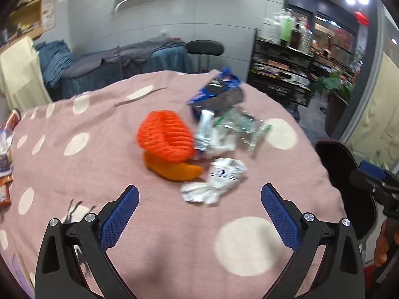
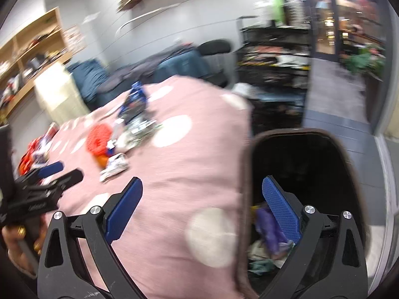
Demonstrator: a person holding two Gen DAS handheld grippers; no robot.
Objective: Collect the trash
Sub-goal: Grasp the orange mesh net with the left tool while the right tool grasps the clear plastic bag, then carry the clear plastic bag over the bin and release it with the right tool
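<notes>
Left tool (image 1: 199, 194) and right tool (image 2: 202, 186): black angular frames, blue cross-hatched pads (image 1: 119, 220), round silver screws at the pivots. Gold rings on the hand (image 2: 17, 244) gripping the left handle.

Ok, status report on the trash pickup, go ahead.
Left gripper open, empty. Right gripper open, empty, by the bin. Wrappers lying on the dotted cloth. Nothing blocking.

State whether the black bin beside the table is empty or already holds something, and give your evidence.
Not empty. The right wrist view looks into the open bin, where purple, white and greenish scraps lie at the bottom.
</notes>
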